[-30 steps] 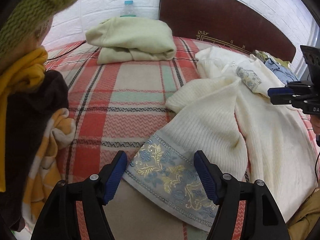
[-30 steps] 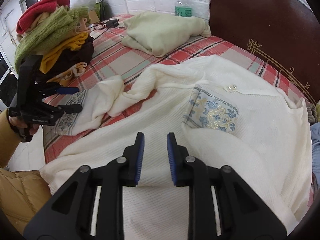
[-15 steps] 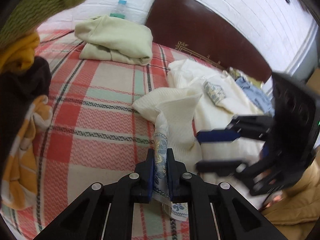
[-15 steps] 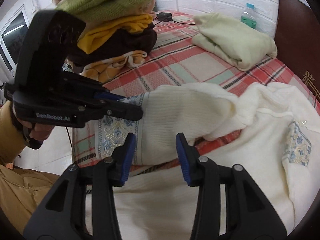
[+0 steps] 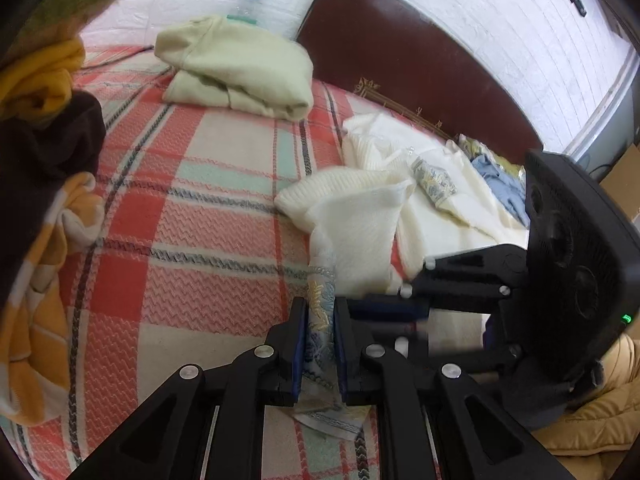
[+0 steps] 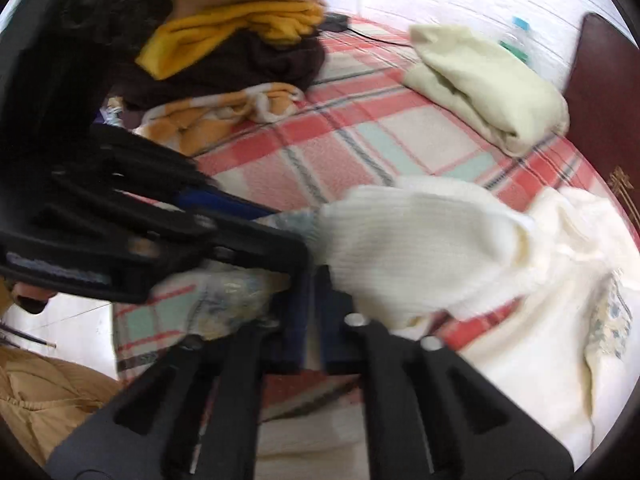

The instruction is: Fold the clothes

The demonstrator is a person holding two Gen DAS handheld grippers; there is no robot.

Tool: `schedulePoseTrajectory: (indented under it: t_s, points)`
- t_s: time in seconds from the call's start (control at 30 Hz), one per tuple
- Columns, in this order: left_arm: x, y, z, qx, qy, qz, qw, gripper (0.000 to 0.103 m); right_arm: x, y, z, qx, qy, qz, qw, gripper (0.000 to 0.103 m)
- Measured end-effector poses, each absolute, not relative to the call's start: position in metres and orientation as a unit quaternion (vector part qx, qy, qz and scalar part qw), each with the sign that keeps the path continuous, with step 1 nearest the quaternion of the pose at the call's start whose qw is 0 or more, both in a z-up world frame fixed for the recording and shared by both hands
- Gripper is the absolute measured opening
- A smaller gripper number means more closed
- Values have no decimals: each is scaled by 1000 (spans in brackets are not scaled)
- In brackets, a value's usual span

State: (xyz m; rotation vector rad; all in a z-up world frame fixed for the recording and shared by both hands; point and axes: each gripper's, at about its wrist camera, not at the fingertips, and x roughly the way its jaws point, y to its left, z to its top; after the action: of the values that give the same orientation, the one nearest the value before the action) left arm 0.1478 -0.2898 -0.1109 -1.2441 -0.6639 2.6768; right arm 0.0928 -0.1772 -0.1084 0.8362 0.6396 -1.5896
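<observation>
**A:** Start at the left gripper [image 5: 320, 340] — what has it got?

**B:** Its jaws are clamped on the embroidered cuff [image 5: 320, 312] of the cream sweater [image 5: 356, 220], the blue-and-gold band pinched upright between the pads. The right gripper [image 6: 314, 316] sits just beside it at the sleeve [image 6: 416, 248]; its jaws have just been closing and now stand together. The picture is blurred there, so I can't tell whether any knit is caught between them.

**A:** So which step is this?

**B:** I'd judge it the sleeve fold, only begun: the cuff is taken, the sleeve not yet laid across the body. Next calls for lifting the cuff and carrying it over the chest, keeping the sleeve flat rather than roped.

**A:** And the sweater itself?

**B:** A ribbed cream knit, lying on the plaid blanket [image 5: 192, 240] toward the headboard [image 5: 420, 76], body spread but rumpled, a matching embroidered pocket [image 5: 434, 180] on the front. The sleeve bunches between cuff and shoulder — soft, stretchy stuff that will likely sag when raised.
</observation>
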Motion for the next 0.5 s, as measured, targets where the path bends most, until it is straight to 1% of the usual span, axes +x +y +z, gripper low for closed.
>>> schedulePoseTrajectory:
  t_s: [0.1, 0.17, 0.2, 0.27, 0.37, 0.4, 0.43, 0.47, 0.5]
  points:
    - [152, -289, -94, -388, -210, 895, 62, 13, 74, -167, -97, 390, 217, -678, 585, 4]
    - [156, -287, -79, -366, -206, 905, 64, 23, 58, -156, -82, 399, 164, -679, 594, 4]
    - [159, -287, -72, -353, -205, 911, 64, 25, 50, -149, -74, 403, 134, -679, 598, 3]
    - [162, -287, -60, -331, -208, 918, 62, 34, 29, -136, -57, 412, 75, -681, 601, 3]
    - [164, -288, -49, -310, -211, 925, 58, 36, 1, -110, -30, 409, -10, -682, 606, 2]
    - [163, -288, -47, -307, -212, 926, 56, 37, -6, -101, -22, 402, -29, -685, 607, 2]
    - [161, -287, -48, -308, -210, 926, 54, 41, -12, -93, -14, 394, -45, -689, 607, 2]
    - [158, -284, -50, -313, -206, 926, 50, 45, -14, -89, -11, 390, -39, -698, 600, 2]
    - [155, -282, -52, -318, -202, 925, 47, 45, -15, -85, -8, 386, -34, -706, 592, 2]
